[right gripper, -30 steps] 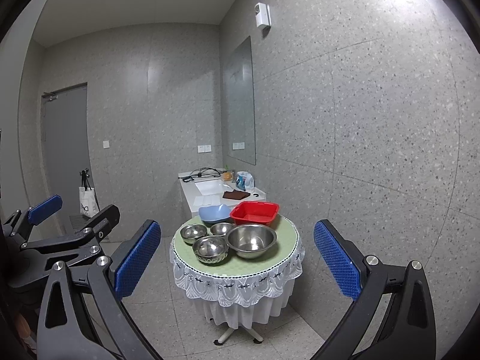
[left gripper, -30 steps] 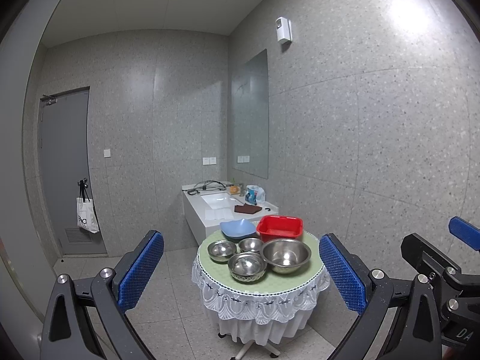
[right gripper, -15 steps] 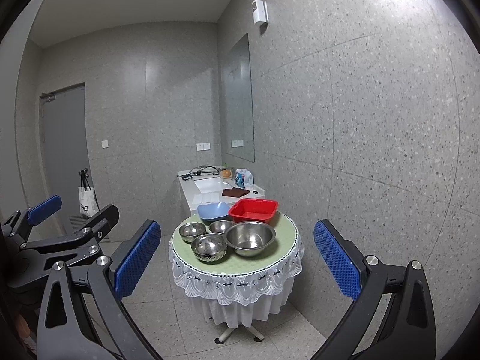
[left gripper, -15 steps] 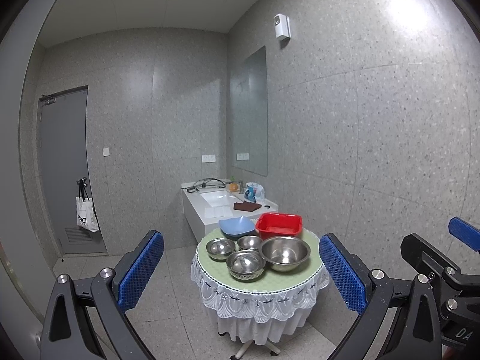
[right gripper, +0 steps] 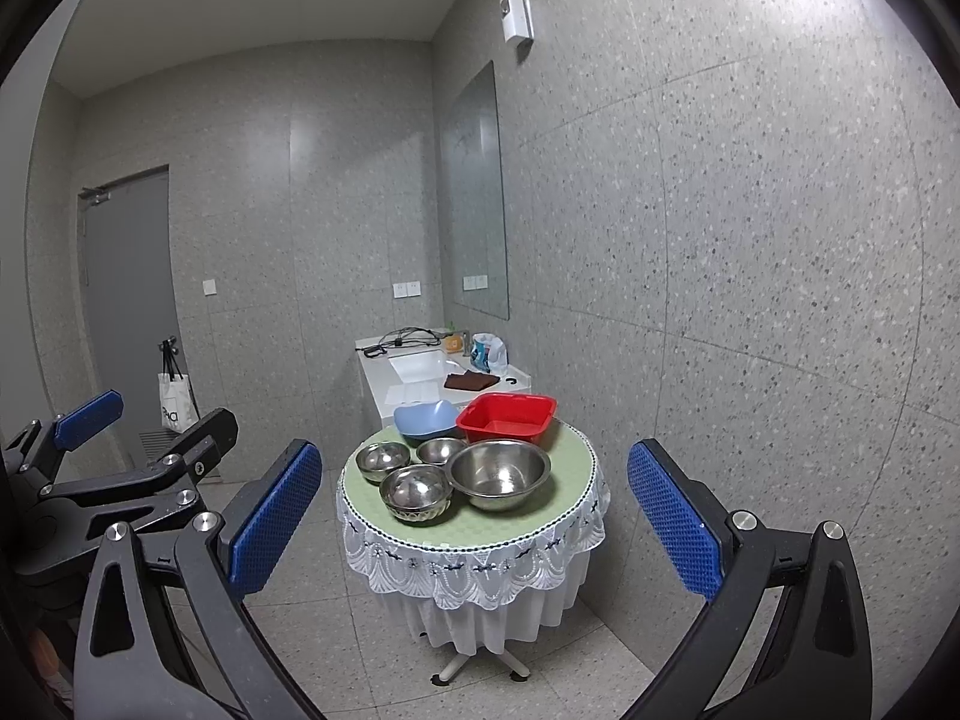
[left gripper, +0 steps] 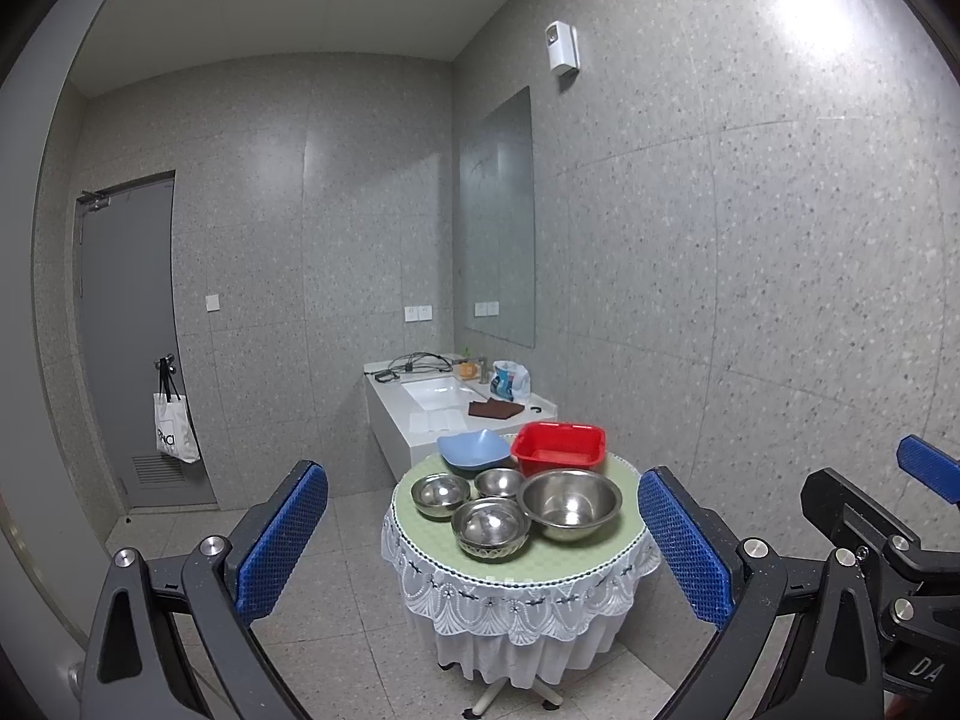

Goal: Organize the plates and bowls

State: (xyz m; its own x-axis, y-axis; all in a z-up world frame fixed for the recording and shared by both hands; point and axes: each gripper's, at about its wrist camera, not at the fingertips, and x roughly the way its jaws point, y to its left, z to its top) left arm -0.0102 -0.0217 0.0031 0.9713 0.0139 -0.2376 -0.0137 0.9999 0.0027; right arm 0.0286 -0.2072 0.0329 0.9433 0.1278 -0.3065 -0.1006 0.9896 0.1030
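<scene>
A small round table point(left gripper: 600, 546) point(right gripper: 534, 510) with a green top and white lace skirt stands some way ahead. On it sit a large steel bowl point(left gripper: 570, 503) point(right gripper: 500, 473), three smaller steel bowls point(left gripper: 491, 527) point(right gripper: 415, 492), a blue bowl point(left gripper: 474, 449) point(right gripper: 426, 419) and a red square basin point(left gripper: 558, 447) point(right gripper: 506, 417). My left gripper point(left gripper: 483, 546) is open and empty, well short of the table. My right gripper point(right gripper: 474, 531) is likewise open and empty. The right gripper's body shows at the right edge of the left wrist view.
A white sink counter point(left gripper: 450, 402) with cables, a brown cloth and a bag stands behind the table against the speckled wall. A mirror point(left gripper: 498, 222) hangs above it. A grey door point(left gripper: 129, 336) with a white tote bag point(left gripper: 175, 429) is at the left. Tiled floor surrounds the table.
Both views have risen slightly and drawn a little nearer; the table sits marginally lower in frame. Both grippers stay open.
</scene>
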